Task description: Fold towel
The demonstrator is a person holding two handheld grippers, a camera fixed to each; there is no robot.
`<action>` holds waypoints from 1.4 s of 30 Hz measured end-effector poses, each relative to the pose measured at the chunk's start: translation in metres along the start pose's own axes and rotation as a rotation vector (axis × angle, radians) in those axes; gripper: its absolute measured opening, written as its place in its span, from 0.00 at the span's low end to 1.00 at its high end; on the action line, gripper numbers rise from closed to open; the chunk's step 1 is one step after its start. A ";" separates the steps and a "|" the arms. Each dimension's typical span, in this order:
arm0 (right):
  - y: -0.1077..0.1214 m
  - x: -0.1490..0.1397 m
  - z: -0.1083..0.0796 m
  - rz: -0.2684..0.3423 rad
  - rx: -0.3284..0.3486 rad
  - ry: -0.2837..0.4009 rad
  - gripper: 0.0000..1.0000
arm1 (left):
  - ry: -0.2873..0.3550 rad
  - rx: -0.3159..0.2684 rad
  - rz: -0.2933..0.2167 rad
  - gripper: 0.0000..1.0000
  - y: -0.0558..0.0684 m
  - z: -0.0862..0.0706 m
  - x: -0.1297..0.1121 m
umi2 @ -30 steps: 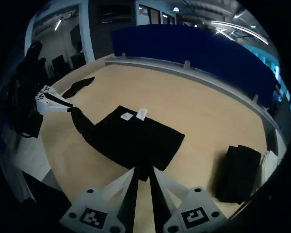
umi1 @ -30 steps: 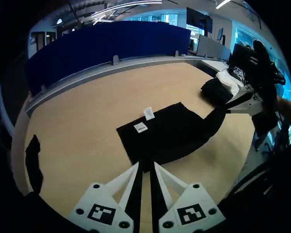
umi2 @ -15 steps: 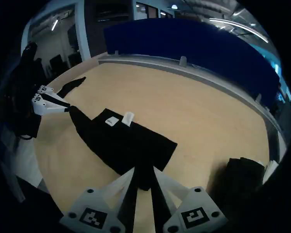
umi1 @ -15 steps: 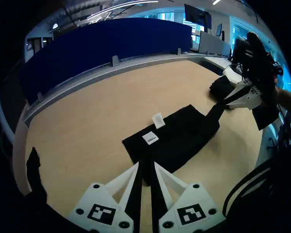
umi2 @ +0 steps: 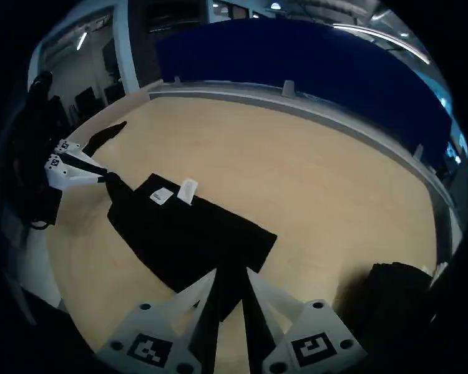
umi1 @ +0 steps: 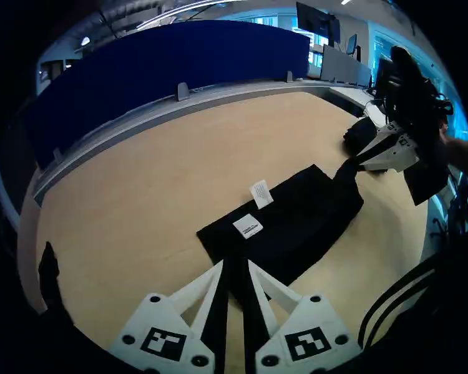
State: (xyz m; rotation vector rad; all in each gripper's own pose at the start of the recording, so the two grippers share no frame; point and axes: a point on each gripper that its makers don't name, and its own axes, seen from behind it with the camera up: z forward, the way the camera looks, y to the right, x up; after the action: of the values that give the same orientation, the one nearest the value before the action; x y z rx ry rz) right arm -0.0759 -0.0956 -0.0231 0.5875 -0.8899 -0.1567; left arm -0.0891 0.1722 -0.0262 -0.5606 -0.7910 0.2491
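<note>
A black towel (umi1: 290, 215) lies spread on the light wooden table (umi1: 140, 187), two white tags on its top side. My left gripper (umi1: 235, 274) is shut on the towel's near corner. The right gripper (umi1: 357, 163), farther off at the right, pinches the opposite corner. In the right gripper view the same towel (umi2: 184, 230) stretches from my right gripper (umi2: 232, 280), shut on its near corner, to the left gripper (umi2: 106, 179) at the far left, which holds the other end.
A dark folded pile (umi2: 390, 299) sits at the table's right end, also seen behind the right gripper as a dark pile (umi1: 360, 133). Another black cloth (umi2: 103, 137) lies near the left edge. A blue partition (umi1: 165, 62) runs along the table's far side.
Both grippers have pulled apart and lowered, so the towel has been drawn out straighter and flatter on the table. Both keep hold of their corners.
</note>
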 end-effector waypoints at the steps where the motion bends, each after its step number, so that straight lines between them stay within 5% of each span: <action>1: 0.000 -0.002 0.002 0.002 0.001 -0.003 0.19 | -0.001 -0.001 -0.001 0.12 0.000 0.003 -0.001; 13: 0.010 -0.018 0.031 0.033 -0.040 -0.025 0.20 | -0.014 0.022 -0.003 0.13 -0.009 0.043 -0.013; 24: 0.019 -0.018 0.044 0.028 -0.104 -0.025 0.26 | -0.007 0.067 0.000 0.14 -0.018 0.059 -0.013; 34: 0.023 -0.010 0.047 0.035 -0.132 -0.012 0.53 | 0.006 0.118 -0.012 0.39 -0.034 0.061 -0.010; 40: 0.024 -0.004 0.044 0.043 -0.140 0.012 1.00 | 0.010 0.113 -0.015 0.80 -0.036 0.053 -0.010; 42: 0.023 -0.003 0.043 0.048 -0.137 0.018 1.00 | 0.012 0.107 -0.021 0.94 -0.036 0.051 -0.010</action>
State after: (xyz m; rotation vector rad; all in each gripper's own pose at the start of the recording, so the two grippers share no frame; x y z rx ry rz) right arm -0.1133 -0.0928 0.0079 0.4388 -0.8680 -0.1677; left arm -0.1332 0.1577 0.0168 -0.4525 -0.7664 0.2674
